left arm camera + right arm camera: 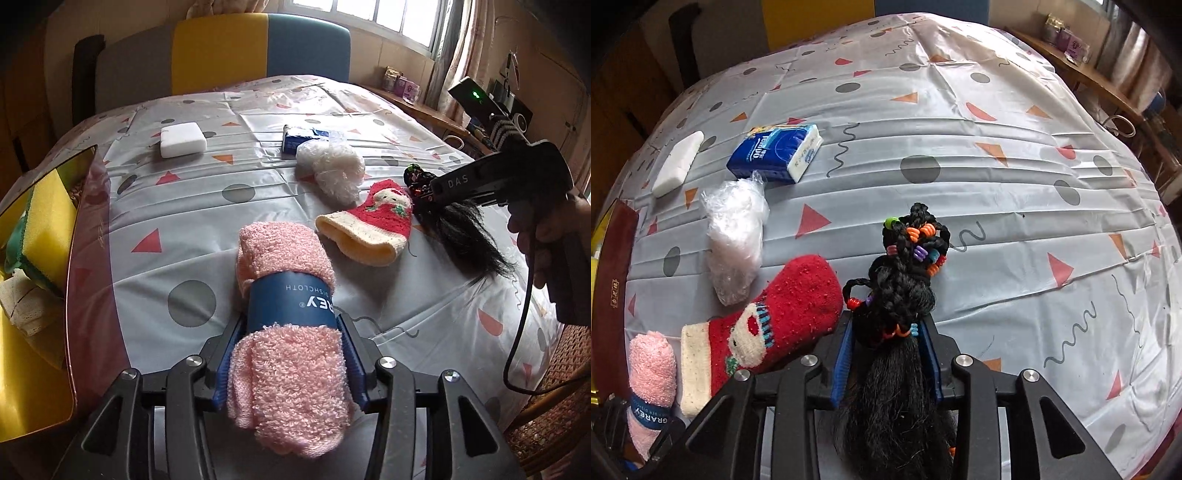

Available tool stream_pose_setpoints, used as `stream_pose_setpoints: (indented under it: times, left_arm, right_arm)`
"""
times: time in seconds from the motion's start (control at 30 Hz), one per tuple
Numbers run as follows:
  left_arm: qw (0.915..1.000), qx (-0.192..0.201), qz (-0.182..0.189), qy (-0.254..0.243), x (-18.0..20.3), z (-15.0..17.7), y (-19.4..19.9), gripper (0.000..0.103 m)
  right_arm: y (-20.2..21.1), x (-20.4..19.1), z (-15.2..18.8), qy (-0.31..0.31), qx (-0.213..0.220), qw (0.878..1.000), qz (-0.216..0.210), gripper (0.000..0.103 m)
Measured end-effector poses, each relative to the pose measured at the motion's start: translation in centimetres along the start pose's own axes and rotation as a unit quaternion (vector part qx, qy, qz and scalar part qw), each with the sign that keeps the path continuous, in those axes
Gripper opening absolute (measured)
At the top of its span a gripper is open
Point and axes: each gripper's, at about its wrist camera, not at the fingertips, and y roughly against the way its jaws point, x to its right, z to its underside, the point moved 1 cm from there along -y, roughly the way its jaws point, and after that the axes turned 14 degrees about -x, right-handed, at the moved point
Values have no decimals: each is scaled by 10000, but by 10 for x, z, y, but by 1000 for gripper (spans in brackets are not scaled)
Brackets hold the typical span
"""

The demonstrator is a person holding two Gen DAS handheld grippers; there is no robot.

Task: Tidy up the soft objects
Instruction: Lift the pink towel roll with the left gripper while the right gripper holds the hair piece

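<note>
Soft objects lie scattered over the desk [979, 122] under its patterned cloth: a rolled pink dishcloth [288, 339] near the front edge, a red Christmas sock [775, 314] just beside it, a bag of white fluff [735, 236] behind the sock, and a blue tissue pack [775, 151] and a white sponge block [183, 139] toward the far left.

At the left edge stands a yellow box [37, 258] with a yellow-green sponge already inside.

The left gripper [290, 354] has its fingers pressed on both sides of the pink dishcloth at the blue paper band.

The right gripper [886, 350] straddles a black braided hairpiece [905, 288] with coloured beads; the blue pads sit close against the hair, but I cannot tell whether they really pinch it or only flank it.

Risks, as I judge them:
- The hairpiece is loose and slippery, so a slack or partly opened hold could let strands slide out and drop the whole tail on lifting.
- Its long free end could drag across the Christmas sock and pull it along.
- The dishcloth roll is held near one end, so it may sag, or slip from its band, on the way to the box.
</note>
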Motion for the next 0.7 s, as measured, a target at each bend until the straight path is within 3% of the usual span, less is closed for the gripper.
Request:
stream_pose_setpoints:
  times: [0.3, 0.57, 0.6, 0.63, 0.7]
  left_arm:
    - [9992, -350, 44, 161, 0, -9, 4, 49]
    - [9984, -510, -172, 159, 0, -21, -3, 49]
    - [9984, -504, -225, 135, 0, -23, -4, 48]
    - [9984, -482, -301, 83, 1, -23, -5, 40]
    - [9984, -451, -343, 15, 3, -23, -4, 37]
  right_arm:
    - [-2, 2, 0, 25, -21, 10000, -74, 42]
    - [-6, -1, -1, 97, -33, 9999, -32, 49]
    - [-6, -2, 0, 129, -29, 9999, 7, 49]
    - [-6, -3, 0, 168, -20, 9998, 52, 49]
    - [-7, -5, 1, 233, -9, 9997, 118, 49]
